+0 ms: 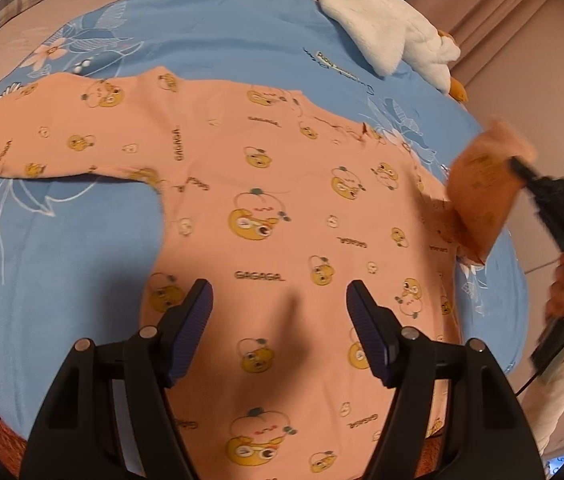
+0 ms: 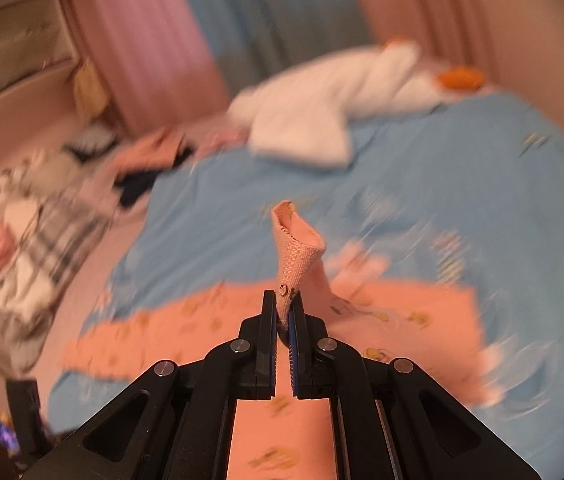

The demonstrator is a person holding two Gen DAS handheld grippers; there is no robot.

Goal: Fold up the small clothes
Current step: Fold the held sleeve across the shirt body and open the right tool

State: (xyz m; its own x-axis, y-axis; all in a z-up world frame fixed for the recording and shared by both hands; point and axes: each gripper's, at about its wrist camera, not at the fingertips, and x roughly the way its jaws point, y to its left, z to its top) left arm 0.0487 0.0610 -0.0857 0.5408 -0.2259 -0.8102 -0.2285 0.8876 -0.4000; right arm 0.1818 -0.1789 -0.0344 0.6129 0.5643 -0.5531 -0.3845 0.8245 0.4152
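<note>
A small peach long-sleeved top (image 1: 265, 184) printed with yellow cartoon faces lies spread flat on a blue bedspread (image 1: 61, 272). Its left sleeve (image 1: 41, 140) stretches out flat to the left. My left gripper (image 1: 279, 300) is open and empty, hovering over the lower body of the top. My right gripper (image 2: 283, 300) is shut on the cuff of the right sleeve (image 2: 298, 248) and holds it lifted off the bed. In the left wrist view that lifted sleeve (image 1: 482, 196) hangs at the right edge, with the right gripper (image 1: 522, 172) beside it.
A white plush goose (image 1: 394, 28) with an orange beak lies at the bed's far right corner. More clothes (image 2: 149, 160) and a plaid pillow (image 2: 41, 240) are piled at the far left. Pink curtains (image 2: 141, 32) stand behind the bed.
</note>
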